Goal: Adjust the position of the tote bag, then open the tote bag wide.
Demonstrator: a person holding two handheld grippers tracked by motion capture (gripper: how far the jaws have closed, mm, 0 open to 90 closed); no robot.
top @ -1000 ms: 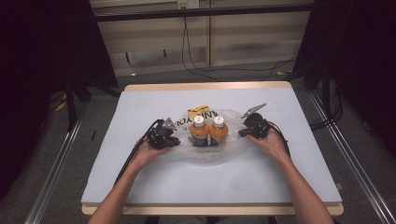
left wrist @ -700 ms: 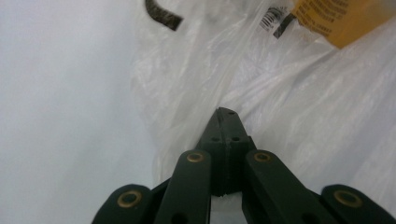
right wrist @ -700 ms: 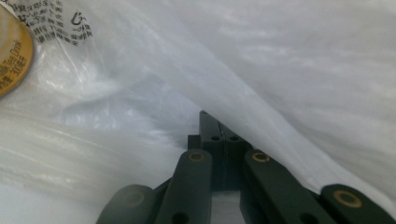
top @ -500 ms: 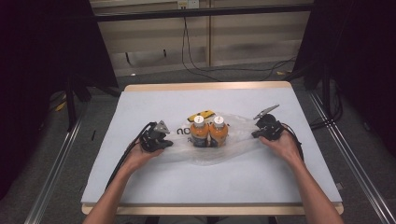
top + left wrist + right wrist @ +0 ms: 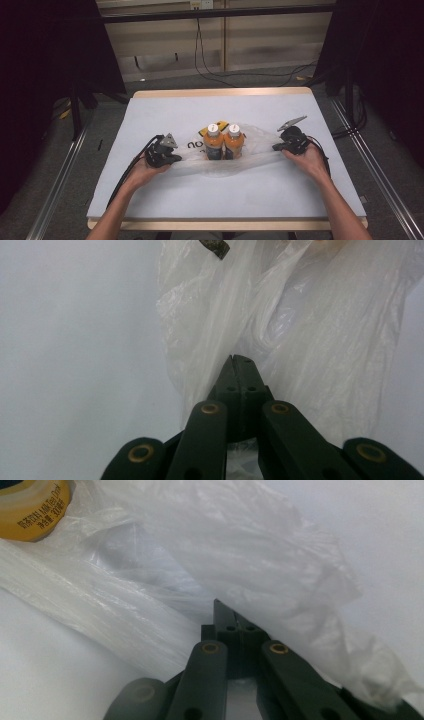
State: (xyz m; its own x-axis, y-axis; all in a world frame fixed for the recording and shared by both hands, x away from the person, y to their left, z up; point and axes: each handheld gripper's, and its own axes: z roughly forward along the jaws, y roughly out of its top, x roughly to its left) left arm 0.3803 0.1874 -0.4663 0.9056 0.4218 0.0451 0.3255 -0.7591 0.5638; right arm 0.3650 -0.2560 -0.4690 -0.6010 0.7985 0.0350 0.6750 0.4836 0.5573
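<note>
Two orange bottles with white caps (image 5: pixel 223 145) stand upright side by side inside a clear plastic bag (image 5: pixel 260 136) on the white table top (image 5: pixel 280 107). My left gripper (image 5: pixel 177 159) is shut on the bag's left edge, and in the left gripper view the film (image 5: pixel 300 315) bunches around the closed jaw tips (image 5: pixel 239 361). My right gripper (image 5: pixel 276 147) is shut on the bag's right edge. In the right gripper view the bag (image 5: pixel 250 545) drapes over the tips (image 5: pixel 231 614), with one orange bottle (image 5: pixel 30 502) at the top left. The bag is stretched flat between both hands.
A yellow and black packet (image 5: pixel 220 126) lies just behind the bottles, inside or under the bag; I cannot tell which. Black cables (image 5: pixel 125 175) trail from the grippers toward the table's front edge. Metal rails run along the floor on both sides.
Both hands have moved apart, left gripper leftward and right gripper rightward, drawing the bag out wider and flatter around the bottles. The bottles have stayed in place.
</note>
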